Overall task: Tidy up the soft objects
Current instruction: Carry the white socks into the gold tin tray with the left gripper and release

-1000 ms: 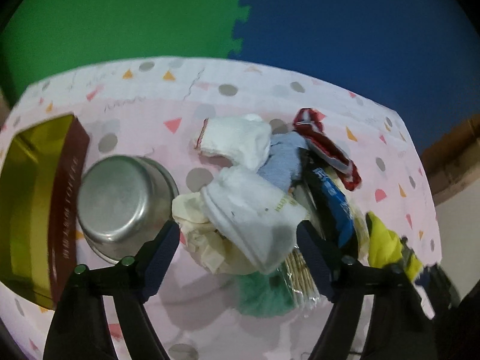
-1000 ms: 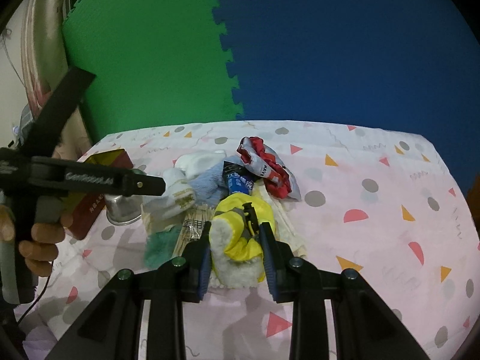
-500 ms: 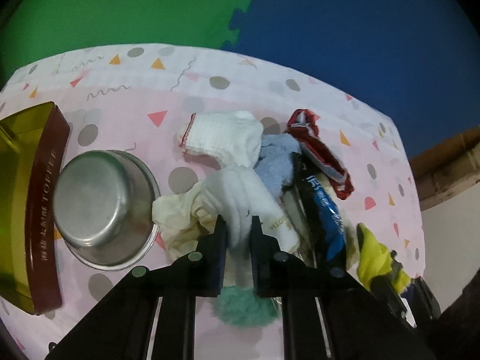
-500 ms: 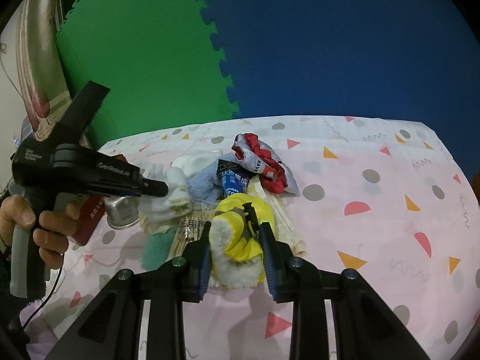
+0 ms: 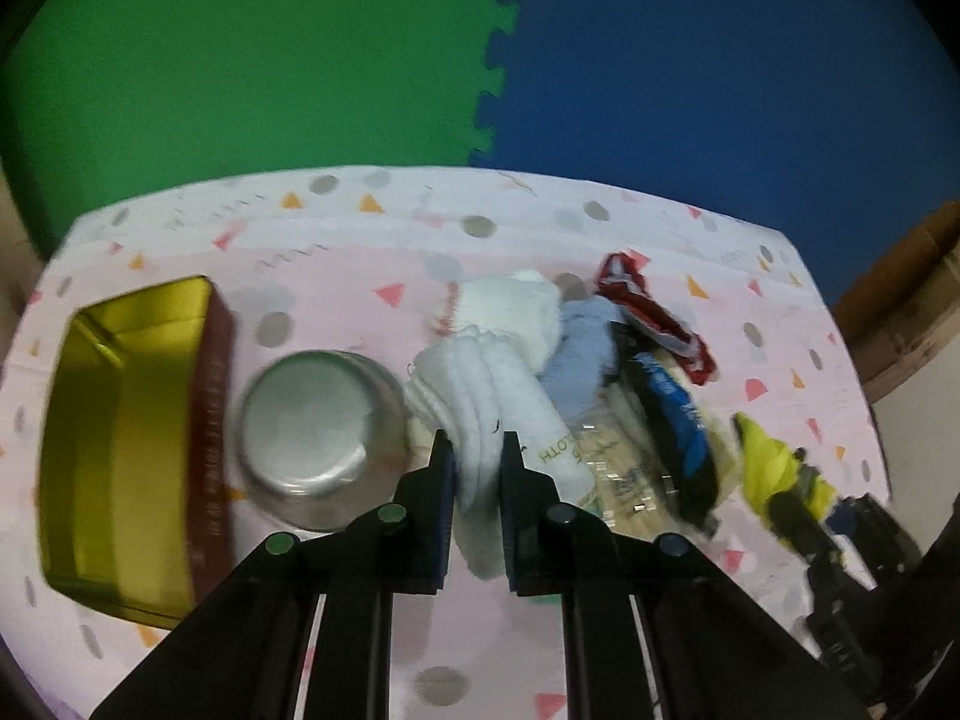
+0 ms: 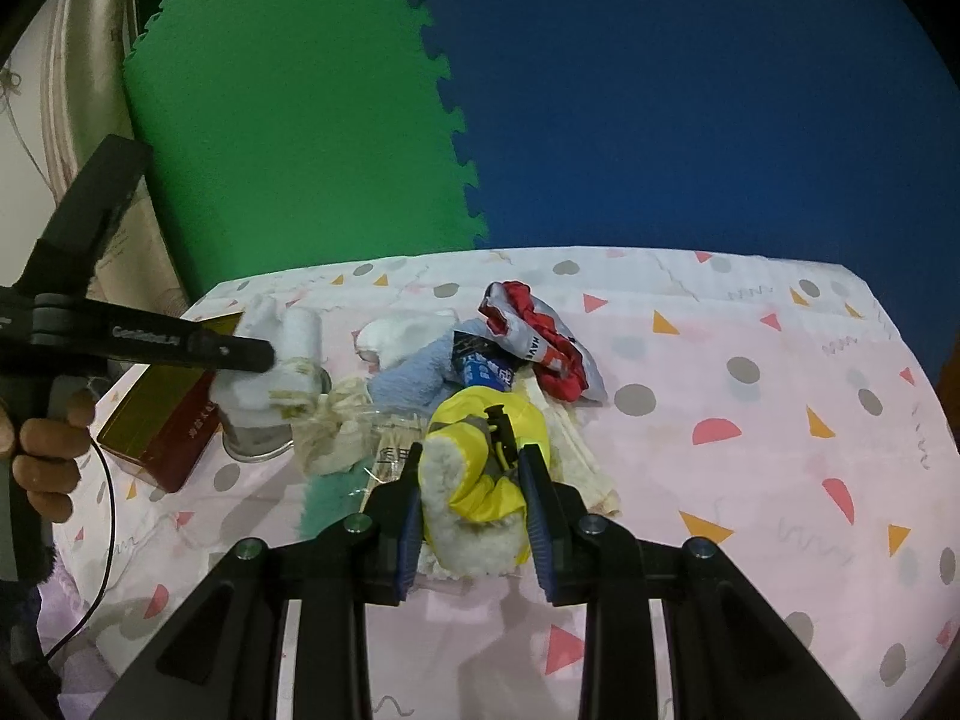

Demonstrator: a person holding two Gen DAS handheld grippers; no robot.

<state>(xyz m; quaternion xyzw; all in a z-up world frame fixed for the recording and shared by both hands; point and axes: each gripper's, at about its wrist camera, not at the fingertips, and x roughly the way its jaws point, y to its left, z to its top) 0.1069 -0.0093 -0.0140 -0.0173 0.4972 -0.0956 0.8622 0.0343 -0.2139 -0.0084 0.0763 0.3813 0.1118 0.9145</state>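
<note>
My left gripper [image 5: 474,462] is shut on a white sock [image 5: 492,408] and holds it lifted above the pile; from the right wrist view the left gripper [image 6: 264,354] carries the sock [image 6: 282,360] over the steel bowl. My right gripper [image 6: 471,480] is shut on a yellow fleece-lined glove [image 6: 480,474]; the glove also shows in the left wrist view [image 5: 774,462]. The pile on the pink tablecloth [image 6: 720,420] holds a second white sock [image 5: 510,306], a light blue cloth [image 6: 414,375], a cream cloth [image 6: 333,426] and a green fluffy piece [image 6: 327,501].
A gold tin box [image 5: 120,420] with a dark red side lies at the left, a steel bowl [image 5: 312,426] next to it. A red-white wrapper [image 6: 540,342], a blue packet [image 6: 480,369] and a bag of sticks [image 5: 618,468] lie in the pile. Green and blue foam wall behind.
My left gripper closed on the white sock and lifted it up and leftward, toward the bowl. My right gripper kept its hold on the yellow glove with little movement.
</note>
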